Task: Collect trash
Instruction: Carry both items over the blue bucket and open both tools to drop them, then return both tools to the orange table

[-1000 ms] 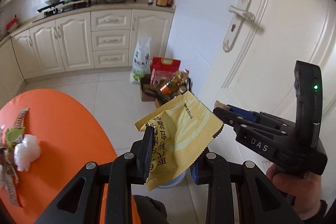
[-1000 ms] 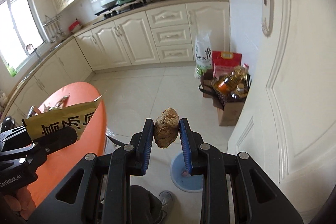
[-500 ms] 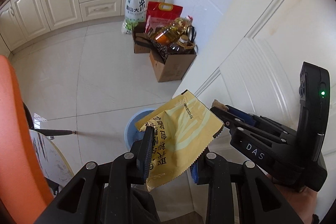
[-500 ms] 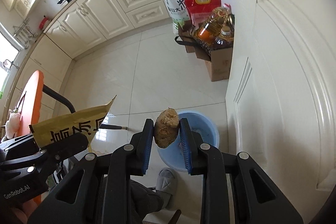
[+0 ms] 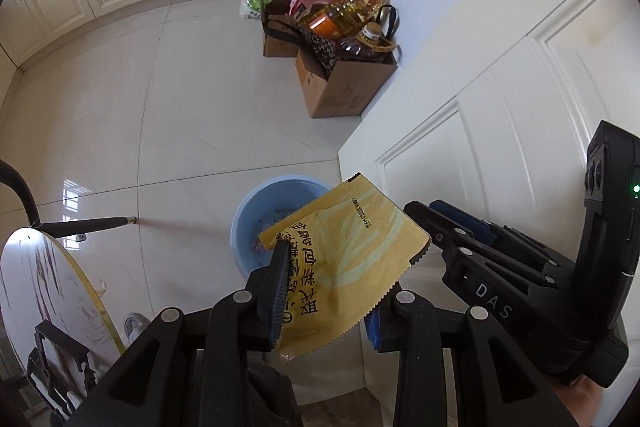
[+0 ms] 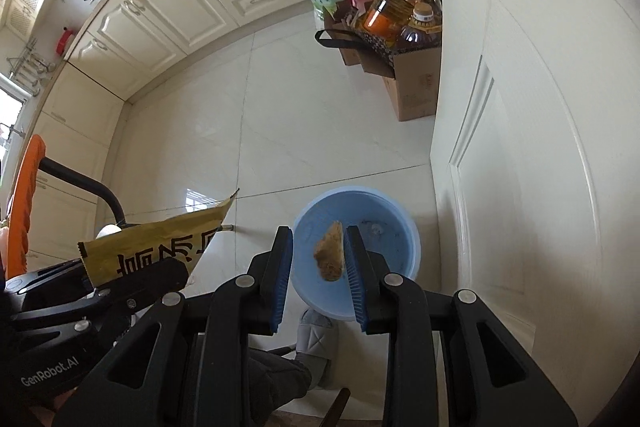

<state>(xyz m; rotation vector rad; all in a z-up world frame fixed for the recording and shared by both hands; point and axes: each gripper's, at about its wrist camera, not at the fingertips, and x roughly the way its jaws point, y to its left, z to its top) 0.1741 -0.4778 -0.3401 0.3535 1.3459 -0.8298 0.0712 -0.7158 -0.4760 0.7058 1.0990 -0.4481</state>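
Observation:
A round blue bin [image 5: 276,203] [image 6: 400,227] stands on the floor by the door, below both grippers. My left gripper [image 5: 328,283] is shut on a puffed yellow snack wrapper [image 5: 352,251] [image 6: 160,247] over the bin's near rim, and its jaws are opening. My right gripper [image 6: 318,233] [image 5: 440,219] points down over the bin. A brown crumbly lump [image 6: 330,255] hangs between its fingers. It lies against the right pad, with a clear gap to the left pad. Small scraps lie inside the bin.
A white panelled door [image 5: 520,107] rises just right of the bin. A cardboard box [image 5: 348,91] with oil bottles and rice bags stands beyond it. A round table's edge [image 5: 60,279] and a black chair leg [image 5: 84,225] are at left. My grey slipper [image 6: 316,339] is beside the bin.
Both grippers have sunk and tipped down toward the floor, and the blue bin now lies right under them. The brown lump has come off the right gripper's left pad.

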